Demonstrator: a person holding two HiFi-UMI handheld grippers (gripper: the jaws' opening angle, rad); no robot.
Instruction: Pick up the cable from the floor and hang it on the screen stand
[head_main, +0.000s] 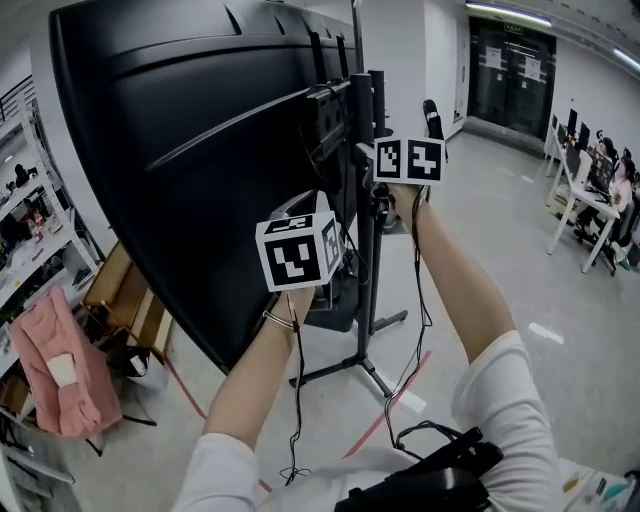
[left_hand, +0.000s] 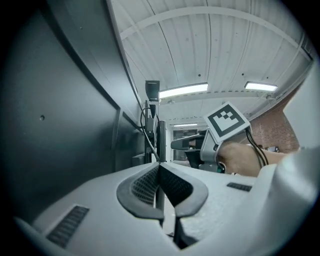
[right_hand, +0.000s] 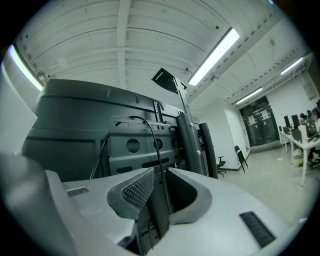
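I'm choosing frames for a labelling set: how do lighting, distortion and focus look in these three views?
Head view: even light, wide-angle bending, only a soft sheen on the black screen back. Left gripper view: strong fisheye with dark corners, ceiling light strips blown out. Right gripper view: same fisheye, one bright light strip, the cable crisp against the screen stand.

Logged screen (head_main: 190, 150) back as matte black, stand (head_main: 362, 230) black too. Noted cable (right_hand: 156, 145) as thin black. Read left gripper (left_hand: 159, 165) and right gripper (right_hand: 160, 172) as pale grey, pads (left_hand: 145, 185) dark grey with fine cross-hatch. Saw marker cubes (head_main: 298, 252) white with black square codes. Recorded floor (head_main: 500, 240) light grey, red stripe (head_main: 375, 420), pink cloth (head_main: 55, 365).
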